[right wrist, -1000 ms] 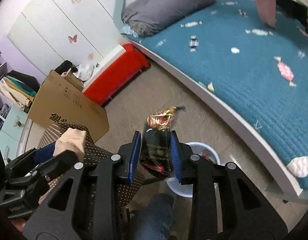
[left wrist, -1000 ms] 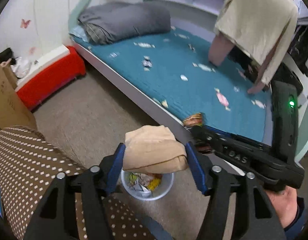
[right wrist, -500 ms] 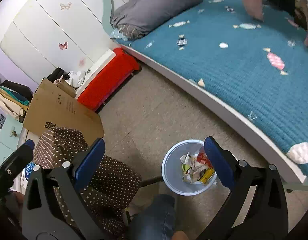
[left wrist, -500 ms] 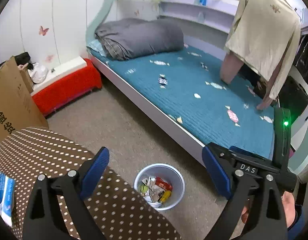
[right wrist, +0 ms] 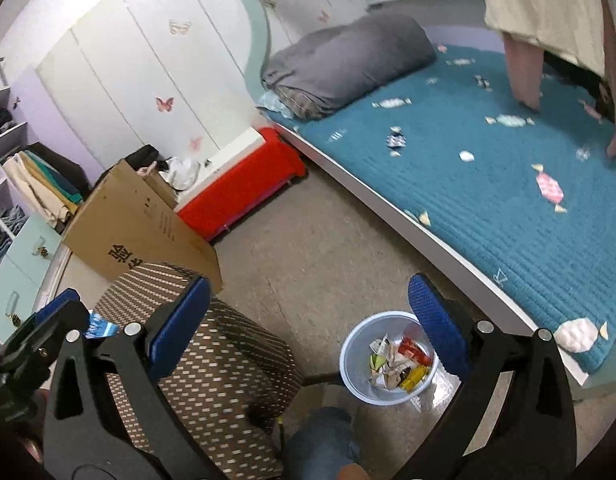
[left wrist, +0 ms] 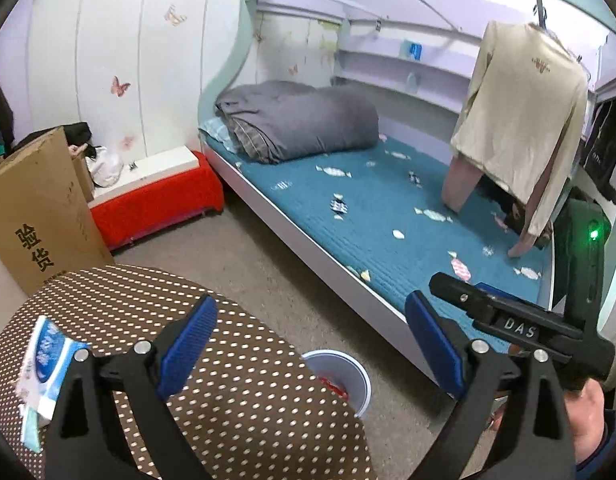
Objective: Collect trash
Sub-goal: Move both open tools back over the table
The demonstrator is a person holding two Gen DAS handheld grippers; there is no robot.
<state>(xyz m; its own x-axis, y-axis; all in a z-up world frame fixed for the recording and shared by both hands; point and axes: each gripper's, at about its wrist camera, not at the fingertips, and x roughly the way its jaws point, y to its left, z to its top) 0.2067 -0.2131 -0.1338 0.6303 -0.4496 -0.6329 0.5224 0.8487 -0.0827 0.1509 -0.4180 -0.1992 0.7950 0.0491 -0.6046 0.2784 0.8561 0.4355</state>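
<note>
A small pale blue trash bin (right wrist: 389,360) stands on the floor between the dotted table and the bed, with several wrappers and paper scraps inside. In the left wrist view the bin (left wrist: 345,376) is partly hidden by the table edge. My left gripper (left wrist: 310,344) is open and empty above the table's right edge. My right gripper (right wrist: 308,324) is open and empty, high above the floor, the bin below its right finger. The right gripper's body also shows in the left wrist view (left wrist: 508,322).
A round brown table with white dots (left wrist: 244,400) holds a blue and white tissue pack (left wrist: 44,360). A bed with a teal cover (left wrist: 388,216) and a grey duvet fills the right. A cardboard box (right wrist: 140,220) and a red bench (right wrist: 240,188) stand at the left wall.
Both grippers opened and let go of the beige wad and the snack wrapper over the bin. Both have since lifted and tilted up; the left has drawn back over the table.
</note>
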